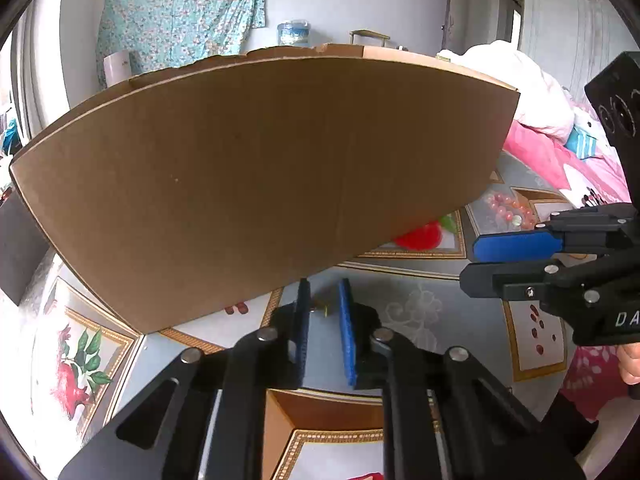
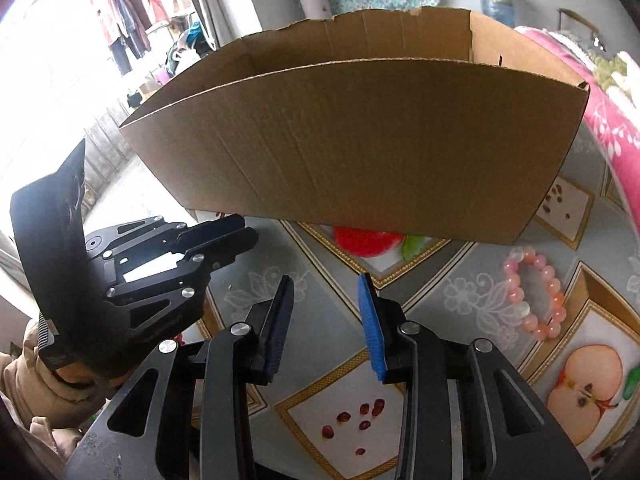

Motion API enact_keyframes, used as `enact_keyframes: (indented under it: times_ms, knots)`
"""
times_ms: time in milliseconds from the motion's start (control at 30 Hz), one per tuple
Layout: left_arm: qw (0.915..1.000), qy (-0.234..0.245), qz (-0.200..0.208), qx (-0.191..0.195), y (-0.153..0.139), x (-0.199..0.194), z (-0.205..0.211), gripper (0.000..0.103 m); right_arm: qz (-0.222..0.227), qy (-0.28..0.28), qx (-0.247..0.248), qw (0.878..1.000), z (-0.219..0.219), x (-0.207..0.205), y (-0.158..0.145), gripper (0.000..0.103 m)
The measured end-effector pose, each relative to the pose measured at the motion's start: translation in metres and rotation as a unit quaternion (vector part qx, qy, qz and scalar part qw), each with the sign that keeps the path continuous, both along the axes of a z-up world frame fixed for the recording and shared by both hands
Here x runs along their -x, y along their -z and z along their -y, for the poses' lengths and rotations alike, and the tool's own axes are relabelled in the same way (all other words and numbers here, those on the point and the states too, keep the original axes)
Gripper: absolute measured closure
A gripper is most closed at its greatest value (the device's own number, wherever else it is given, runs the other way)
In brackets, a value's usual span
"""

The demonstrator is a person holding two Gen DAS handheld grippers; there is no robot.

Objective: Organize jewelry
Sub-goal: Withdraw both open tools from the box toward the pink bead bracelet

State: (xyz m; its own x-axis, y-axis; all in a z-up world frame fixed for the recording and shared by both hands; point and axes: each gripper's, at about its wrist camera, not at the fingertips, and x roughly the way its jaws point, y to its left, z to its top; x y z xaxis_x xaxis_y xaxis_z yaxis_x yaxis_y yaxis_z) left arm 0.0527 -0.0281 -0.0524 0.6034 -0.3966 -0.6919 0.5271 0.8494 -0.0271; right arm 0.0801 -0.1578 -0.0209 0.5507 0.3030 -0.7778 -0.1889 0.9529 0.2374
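Plain brown cardboard box (image 2: pixel 360 140); pink and pale beaded bracelet (image 2: pixel 534 294); grey worktop (image 2: pixel 280 280) cloth printed with gold-framed fruit panels, red seeds, white flowers; black grippers, blue pads (image 2: pixel 372 332); turquoise floral cloth (image 1: pixel 180 12) behind; small gold item (image 1: pixel 320 309), perhaps an earring

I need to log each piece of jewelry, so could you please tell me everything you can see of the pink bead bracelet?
The pink bead bracelet is a closed loop of round, glossy beads in pale pink, salmon and milky white, strung closely. It lies flat on the patterned tablecloth, just in front of the cardboard box near its right corner, apparently not touching it. Nothing holds it; the right gripper sits to its left, fingers apart and clear of it.
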Motion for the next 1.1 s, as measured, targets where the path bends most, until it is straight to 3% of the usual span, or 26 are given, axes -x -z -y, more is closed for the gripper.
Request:
enact_keyframes:
  times_ms: [133,233,533,833,1100]
  knots:
    - [0.9999,-0.009,0.003,-0.007,0.0,0.0,-0.003,0.102,0.002,0.0,-0.006,1.0,0.003,0.0,0.006,0.07]
    - [0.9999,-0.014,0.004,-0.005,0.0,0.001,-0.006,0.103,0.008,0.002,-0.014,1.0,0.008,0.006,0.007,0.07]
    - [0.9976,-0.025,0.0,0.065,-0.035,0.014,-0.037,0.103,0.032,0.002,-0.041,0.999,0.032,0.02,-0.001,0.07]
    - [0.9995,-0.016,-0.025,0.013,-0.016,0.011,-0.014,0.099,0.03,-0.012,-0.064,0.997,0.039,0.026,0.003,0.07]
    - [0.9993,-0.009,-0.035,-0.01,-0.009,0.002,0.001,0.093,0.027,-0.016,-0.078,0.996,0.043,0.026,0.008,0.07]
